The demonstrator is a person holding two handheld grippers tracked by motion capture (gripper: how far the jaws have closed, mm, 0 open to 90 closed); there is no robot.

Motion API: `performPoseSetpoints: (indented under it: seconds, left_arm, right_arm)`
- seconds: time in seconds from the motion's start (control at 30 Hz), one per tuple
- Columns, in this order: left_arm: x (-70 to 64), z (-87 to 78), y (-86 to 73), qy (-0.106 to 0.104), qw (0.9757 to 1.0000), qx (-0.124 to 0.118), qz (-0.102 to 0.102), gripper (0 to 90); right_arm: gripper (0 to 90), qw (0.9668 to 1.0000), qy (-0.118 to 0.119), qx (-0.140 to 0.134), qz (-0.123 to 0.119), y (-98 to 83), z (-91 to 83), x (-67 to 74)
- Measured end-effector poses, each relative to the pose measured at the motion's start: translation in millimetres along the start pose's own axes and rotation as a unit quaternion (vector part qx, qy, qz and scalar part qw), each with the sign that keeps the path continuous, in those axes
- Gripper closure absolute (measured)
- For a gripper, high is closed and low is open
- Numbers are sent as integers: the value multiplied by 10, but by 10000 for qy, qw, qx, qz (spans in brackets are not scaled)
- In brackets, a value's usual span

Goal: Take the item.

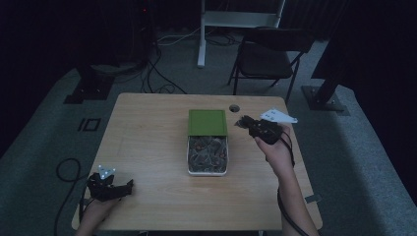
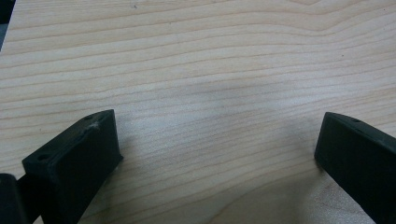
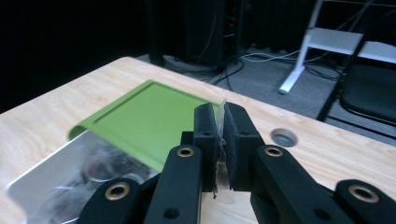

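High view: a metal tin [image 1: 207,169] at the centre of the wooden table [image 1: 147,147], its green lid [image 1: 207,121] slid toward the top of the frame so that the lower half stands open on a heap of small clear-wrapped packets [image 1: 206,153]. The right gripper [image 1: 246,124], right of centre and just beside the lid's right edge, carries one such packet [image 1: 242,122], a dark crumpled thing at its tip, clear of the tin. In the right gripper view the jaws are pressed nearly together on a thin clear film [image 3: 219,135], with the lid at centre left and the open tin at lower left.

Progress, as judged: one packet has been lifted out; many remain, and the held one has yet to be set down.

Pose: the right forearm rises from the lower right, its gripper pointing toward the upper left. The left gripper [image 1: 129,186] rests low on the table at lower left; in the left gripper view its jaws stand wide apart over bare wood, holding nothing.
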State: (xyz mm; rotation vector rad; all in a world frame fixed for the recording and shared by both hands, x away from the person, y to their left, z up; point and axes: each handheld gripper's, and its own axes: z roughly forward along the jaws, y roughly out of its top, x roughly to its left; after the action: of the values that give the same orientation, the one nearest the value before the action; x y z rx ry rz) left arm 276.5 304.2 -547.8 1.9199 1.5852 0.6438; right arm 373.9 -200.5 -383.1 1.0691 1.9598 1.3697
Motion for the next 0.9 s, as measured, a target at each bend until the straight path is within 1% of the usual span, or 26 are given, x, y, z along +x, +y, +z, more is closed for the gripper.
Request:
performPoseSetpoints:
  seconds: [0.13,0.23,0.27,0.33,0.4,0.43,0.5,0.7,0.83,0.9]
  left_arm:
    - [0,0,0,1,10000,2,3,5]
    - [0,0,0,2,10000,2,3,5]
    - [0,0,0,1,10000,1,4,5]
    - [0,1,0,1,10000,-1,0,5]
    - [0,1,0,-1,10000,-1,2,5]
    - [1,0,0,3,10000,-1,5,5]
    - [1,0,0,3,10000,1,10,4]
    - [0,0,0,2,10000,3,4,5]
    - [1,0,0,2,10000,4,7,5]
    - [1,0,0,2,10000,3,5,5]
  right_arm:
    - [846,9998,-178,11,28,-7,-23,-114]
    - [846,9994,-302,-43,132,-15,-43,-200]
    - [846,9991,-386,-41,164,-17,-50,-239]
    - [845,9986,-488,-23,179,-17,-63,-303]
    - [846,9984,-531,-12,179,-16,-67,-326]
    - [846,9977,-644,-5,205,-14,-84,-393]
    - [846,9969,-749,-15,232,-16,-95,-452]
    - [846,9946,-979,29,338,-39,-99,-599]
    - [845,9934,-1076,92,376,-55,-86,-670]
    - [846,9926,-1137,63,413,-67,-79,-702]
